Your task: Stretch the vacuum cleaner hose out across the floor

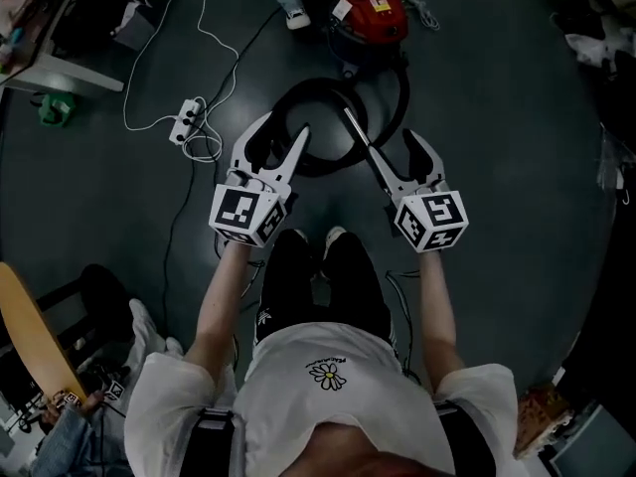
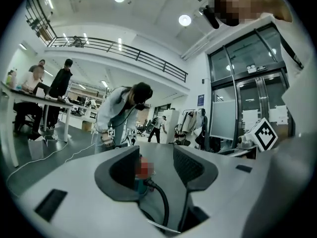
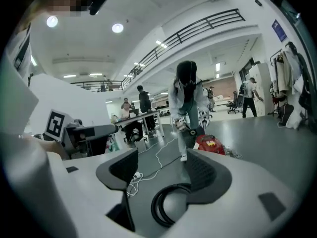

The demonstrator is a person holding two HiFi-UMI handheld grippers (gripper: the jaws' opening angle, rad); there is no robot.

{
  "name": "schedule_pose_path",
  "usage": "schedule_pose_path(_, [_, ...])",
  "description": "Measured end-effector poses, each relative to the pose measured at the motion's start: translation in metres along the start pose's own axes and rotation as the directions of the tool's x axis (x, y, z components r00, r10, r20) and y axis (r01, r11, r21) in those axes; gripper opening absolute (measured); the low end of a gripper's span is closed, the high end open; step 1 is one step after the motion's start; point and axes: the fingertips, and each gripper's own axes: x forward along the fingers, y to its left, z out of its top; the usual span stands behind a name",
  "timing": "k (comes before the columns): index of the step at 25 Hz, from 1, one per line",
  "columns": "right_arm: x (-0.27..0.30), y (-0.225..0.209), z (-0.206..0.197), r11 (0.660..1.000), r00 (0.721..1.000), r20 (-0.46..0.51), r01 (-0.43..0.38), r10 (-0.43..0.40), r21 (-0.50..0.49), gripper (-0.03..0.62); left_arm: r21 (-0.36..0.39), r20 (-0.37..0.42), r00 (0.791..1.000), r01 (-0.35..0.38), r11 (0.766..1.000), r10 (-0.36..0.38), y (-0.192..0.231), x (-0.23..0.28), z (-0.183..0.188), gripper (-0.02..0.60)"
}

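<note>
A red vacuum cleaner [image 1: 370, 10] stands on the dark floor ahead of me. Its black hose [image 1: 390, 107] lies in a loose coil just in front of it. My left gripper [image 1: 285, 127] hangs open over the coil's left side and my right gripper [image 1: 380, 125] open over its right side; neither has anything between its jaws. The left gripper view looks past my open left gripper [image 2: 156, 165] at the vacuum [image 2: 143, 168] and a stretch of hose [image 2: 162, 205]. In the right gripper view my right gripper [image 3: 163, 170] frames the hose coil [image 3: 159, 209], with the vacuum [image 3: 210, 144] further back.
A white power strip [image 1: 187, 119] with a trailing white cable [image 1: 214, 38] lies left of the coil. Another person [image 3: 187, 103] bends over beside the vacuum. Desks with seated people [image 2: 29, 90] stand off to the left. My own feet [image 1: 313, 238] are just behind the grippers.
</note>
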Motion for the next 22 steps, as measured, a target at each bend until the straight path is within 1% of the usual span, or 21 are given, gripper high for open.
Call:
schedule_pose_path(3, [0.054, -0.042, -0.089, 1.0, 0.999, -0.052, -0.012, 0.013, 0.018, 0.295, 0.001, 0.001, 1.0, 0.015, 1.0, -0.015, 0.038, 0.034, -0.089, 0.199])
schedule_pose_path(6, [0.106, -0.09, -0.191, 1.0, 0.995, -0.098, 0.0, 0.002, 0.02, 0.295, 0.039, 0.009, 1.0, 0.025, 0.999, -0.026, 0.074, 0.06, -0.186, 0.199])
schedule_pose_path(9, [0.163, -0.137, -0.283, 1.0, 0.992, -0.127, 0.013, -0.011, 0.014, 0.295, 0.1, 0.023, 1.0, 0.007, 0.995, -0.009, 0.114, 0.085, -0.271, 0.199])
schedule_pose_path(11, [0.198, -0.16, -0.33, 1.0, 0.988, -0.152, 0.014, -0.016, -0.02, 0.295, 0.115, 0.035, 0.999, -0.012, 0.993, 0.008, 0.135, 0.096, -0.315, 0.199])
schedule_pose_path(13, [0.227, -0.175, -0.364, 0.999, 0.985, -0.174, 0.011, -0.018, -0.04, 0.295, 0.111, 0.052, 0.998, -0.029, 0.993, 0.023, 0.149, 0.101, -0.342, 0.199])
schedule_pose_path(15, [0.249, -0.188, -0.387, 0.999, 0.98, -0.199, 0.011, -0.018, -0.035, 0.295, 0.102, 0.062, 0.997, -0.045, 0.994, 0.039, 0.16, 0.107, -0.357, 0.199])
schedule_pose_path(17, [0.261, -0.198, -0.411, 1.0, 0.969, -0.245, 0.017, -0.023, -0.024, 0.295, 0.074, 0.06, 0.996, -0.068, 0.995, 0.064, 0.167, 0.109, -0.371, 0.199])
schedule_pose_path(20, [0.28, -0.212, -0.449, 0.999, 0.942, -0.334, 0.03, -0.034, -0.015, 0.295, 0.045, 0.074, 0.993, -0.092, 0.995, 0.088, 0.176, 0.115, -0.376, 0.199])
schedule_pose_path(22, [0.292, -0.227, -0.475, 0.999, 0.912, -0.408, 0.043, -0.052, -0.031, 0.295, 0.04, 0.081, 0.992, -0.097, 0.994, 0.094, 0.175, 0.124, -0.379, 0.199])
